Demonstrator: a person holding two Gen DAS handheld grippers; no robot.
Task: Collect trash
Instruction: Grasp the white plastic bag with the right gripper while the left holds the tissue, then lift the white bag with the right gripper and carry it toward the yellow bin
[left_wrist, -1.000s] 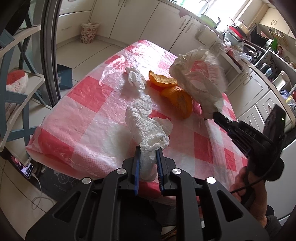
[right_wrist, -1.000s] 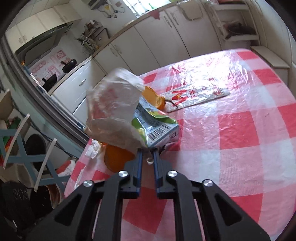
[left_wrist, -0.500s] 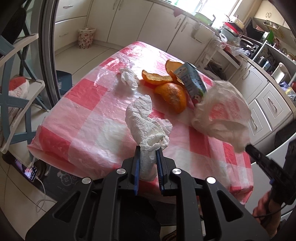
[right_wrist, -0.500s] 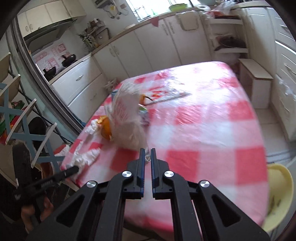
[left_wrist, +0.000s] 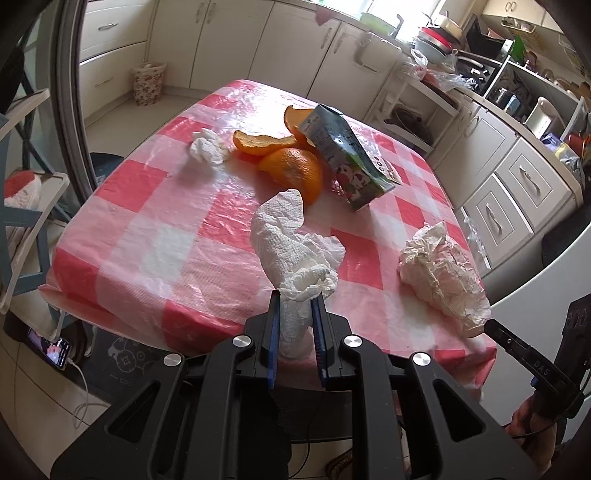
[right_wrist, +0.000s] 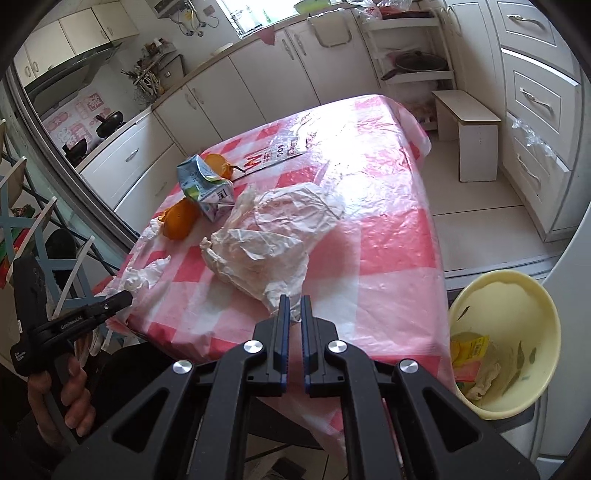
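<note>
My left gripper (left_wrist: 294, 301) is shut on a crumpled white paper towel (left_wrist: 291, 243), held over the near edge of the red-checked table (left_wrist: 147, 221). My right gripper (right_wrist: 293, 306) is shut on the tail of a crumpled white plastic bag (right_wrist: 273, 236), which hangs over the table's near edge; the bag also shows in the left wrist view (left_wrist: 439, 273). A yellow bin (right_wrist: 506, 339) with some trash inside stands on the floor at the right, below the table. Orange peels (left_wrist: 291, 166), a milk carton (left_wrist: 351, 158) and a small tissue wad (left_wrist: 207, 147) lie on the table.
A flat printed wrapper (right_wrist: 273, 155) lies at the table's far side. A white step stool (right_wrist: 469, 133) and cabinets (right_wrist: 535, 110) stand at the right. A chair (left_wrist: 22, 206) and a phone on the floor (left_wrist: 51, 349) are at the left.
My right gripper has carried the plastic bag away from the carton and peels, back to the table's near edge beside the yellow bin. My left gripper holds the paper towel as before.
</note>
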